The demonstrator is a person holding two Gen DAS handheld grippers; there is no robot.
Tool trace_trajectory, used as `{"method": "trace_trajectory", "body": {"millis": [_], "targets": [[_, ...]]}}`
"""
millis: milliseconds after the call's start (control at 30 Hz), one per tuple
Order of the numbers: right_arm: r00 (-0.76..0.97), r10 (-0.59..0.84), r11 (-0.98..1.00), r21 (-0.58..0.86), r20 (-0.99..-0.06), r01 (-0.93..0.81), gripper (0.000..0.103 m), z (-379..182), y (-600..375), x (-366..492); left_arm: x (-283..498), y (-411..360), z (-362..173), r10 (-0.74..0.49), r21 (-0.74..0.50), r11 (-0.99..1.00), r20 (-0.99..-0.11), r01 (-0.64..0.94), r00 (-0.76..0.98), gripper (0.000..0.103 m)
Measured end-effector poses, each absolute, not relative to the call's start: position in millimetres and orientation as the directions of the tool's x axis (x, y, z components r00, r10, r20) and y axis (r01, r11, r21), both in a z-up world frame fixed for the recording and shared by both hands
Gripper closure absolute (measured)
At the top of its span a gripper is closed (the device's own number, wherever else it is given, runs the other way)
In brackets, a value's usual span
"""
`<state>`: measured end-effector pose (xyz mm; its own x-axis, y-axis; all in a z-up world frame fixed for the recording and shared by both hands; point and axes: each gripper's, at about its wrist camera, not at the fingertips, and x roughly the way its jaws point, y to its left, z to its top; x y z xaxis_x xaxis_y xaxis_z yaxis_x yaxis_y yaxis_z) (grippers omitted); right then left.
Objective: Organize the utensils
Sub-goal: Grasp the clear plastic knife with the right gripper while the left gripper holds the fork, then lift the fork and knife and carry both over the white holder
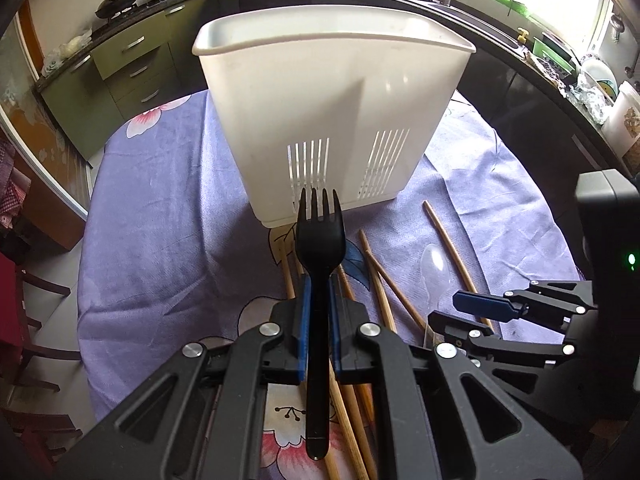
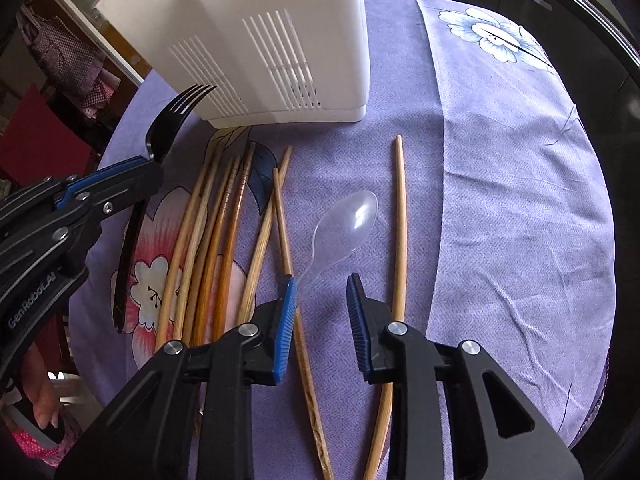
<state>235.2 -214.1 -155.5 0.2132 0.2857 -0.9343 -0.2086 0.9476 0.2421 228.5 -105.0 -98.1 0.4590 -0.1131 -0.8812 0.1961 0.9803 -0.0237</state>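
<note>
My left gripper [image 1: 318, 284] is shut on a black plastic fork [image 1: 319, 236], tines forward, held above the table in front of the white utensil holder [image 1: 320, 92]. The fork [image 2: 168, 128] and the left gripper [image 2: 148, 166] also show at the left of the right wrist view. My right gripper [image 2: 322, 284] is open, low over the table, with a clear plastic spoon [image 2: 344, 224] lying just ahead between its fingers. Several wooden chopsticks [image 2: 216, 240] lie on the purple cloth to its left. One lone chopstick [image 2: 400, 220] lies to its right.
The holder [image 2: 260, 40] stands upright at the far side of the round table with the purple floral cloth [image 2: 520, 200]. Kitchen counters [image 1: 132, 48] and a sink area ring the room behind. A chair [image 1: 36, 312] stands at the left.
</note>
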Motion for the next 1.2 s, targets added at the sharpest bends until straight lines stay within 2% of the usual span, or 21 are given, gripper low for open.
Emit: {"method": "trace_trajectory", "body": {"millis": [700,767,867,1200], "targets": [[0.208,0.274,0.951,0.233,-0.939,-0.203,0.076,-164,-159,279,226,-94,-96,-0.125,-0.033,0.979,-0.873,0.199,0.471,0.095],[0.218,0.270,0.952,0.226,-0.938,-0.208,0.081,-164,-155,283,226,-93,-96,-0.125,-0.033,0.979,-0.873,0.200,0.471,0.095],[0.253,0.265,0.953,0.213,-0.931,-0.215,0.098,-160,-155,280,225,-92,-96,-0.126,-0.034,0.980,-0.873,0.198,0.472,0.095],[0.348,0.361,0.925,0.284,-0.865,-0.253,0.098,-130,-177,252,221,-86,-88,-0.132,-0.039,0.980,-0.862,0.194,0.489,0.094]]}}
